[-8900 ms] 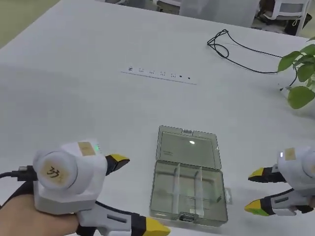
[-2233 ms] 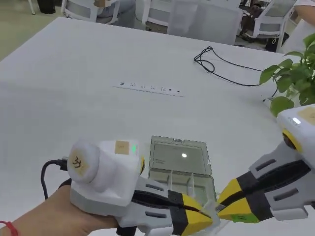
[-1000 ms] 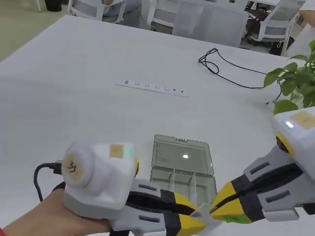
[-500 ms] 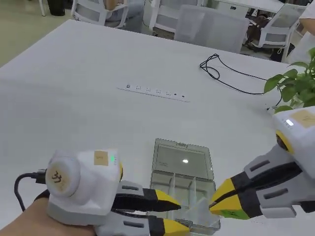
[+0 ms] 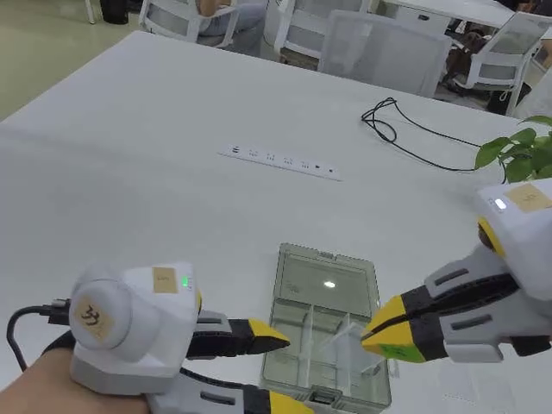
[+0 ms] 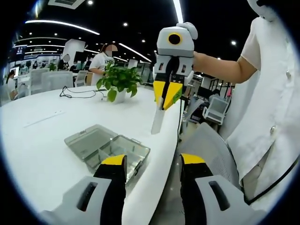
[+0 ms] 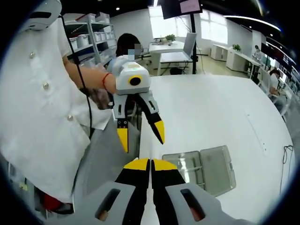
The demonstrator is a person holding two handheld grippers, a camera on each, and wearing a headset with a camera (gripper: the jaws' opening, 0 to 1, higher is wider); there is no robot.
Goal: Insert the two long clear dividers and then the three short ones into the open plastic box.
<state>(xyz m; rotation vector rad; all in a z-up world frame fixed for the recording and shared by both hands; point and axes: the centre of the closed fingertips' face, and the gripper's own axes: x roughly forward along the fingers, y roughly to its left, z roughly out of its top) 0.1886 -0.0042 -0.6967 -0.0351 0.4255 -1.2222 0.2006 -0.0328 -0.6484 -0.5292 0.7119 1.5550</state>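
Showing tinted open plastic box [image 5: 304,274] at 6 o'clock, housing two long dividers [image 5: 304,332] standing parallel. Pinching thin, transparent short divider [image 6: 158,123] by box's 3 o'clock edge with right gripper [image 6: 165,107]; holding left gripper [image 6: 153,160] agape.

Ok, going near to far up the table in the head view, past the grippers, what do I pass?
Open plastic box → white power strip → black cable → mesh chair beyond the table's far edge.

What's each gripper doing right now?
Left gripper: open, holding nothing.
Right gripper: shut on a clear divider.
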